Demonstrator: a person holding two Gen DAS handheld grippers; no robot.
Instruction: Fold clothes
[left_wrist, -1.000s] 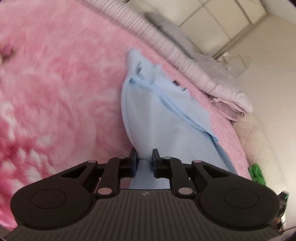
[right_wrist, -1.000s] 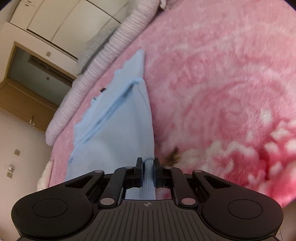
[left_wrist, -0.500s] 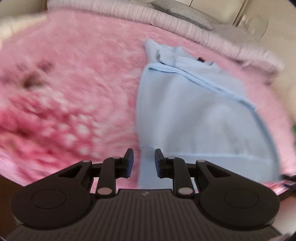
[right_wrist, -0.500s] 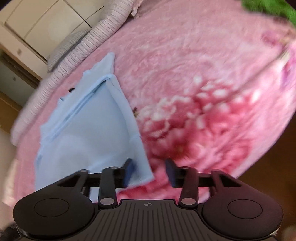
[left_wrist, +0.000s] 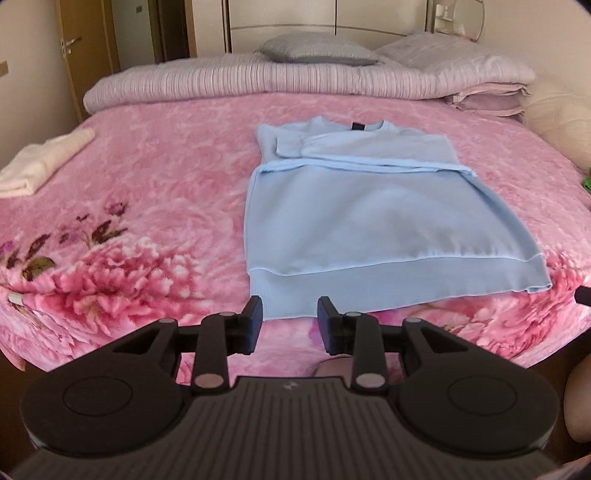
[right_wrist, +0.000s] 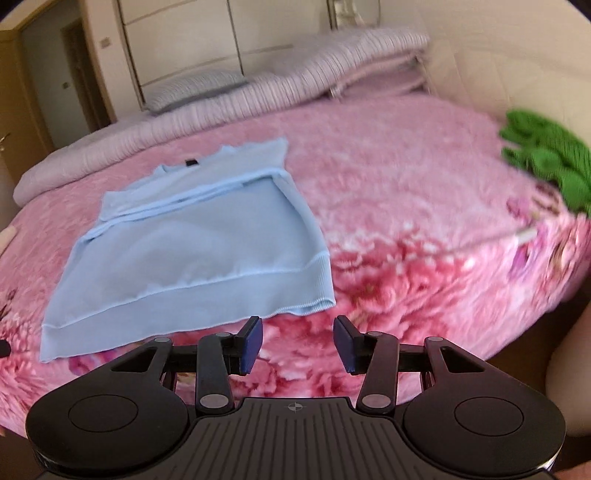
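Left wrist view: we look across a bed under a pink floral blanket (left_wrist: 155, 192), a wooden door (left_wrist: 79, 48) in the upper left of the frame and pale wardrobe panels (left_wrist: 325, 16) along the top. A folded cream towel (left_wrist: 40, 162) lies at the left edge; a striped quilt roll (left_wrist: 258, 79) and a grey pillow (left_wrist: 317, 48) line the far side. Right of centre lies the light blue sweater (left_wrist: 365, 218), flat, sleeves folded across its chest, its long axis running from the ribbed hem near us up to the collar pointing toward the pillows. We hold the left gripper (left_wrist: 290, 325) just short of the hem, its jaws opening with nothing between them.

Right wrist view: we see the sweater (right_wrist: 192, 243) in the left half of the frame, tilted, collar toward the upper right. The right gripper (right_wrist: 297, 341) stands with fingers wide apart and empty, below the hem's right corner. A green knitted item (right_wrist: 546, 166) sits at the right edge. We see no containers in either view.
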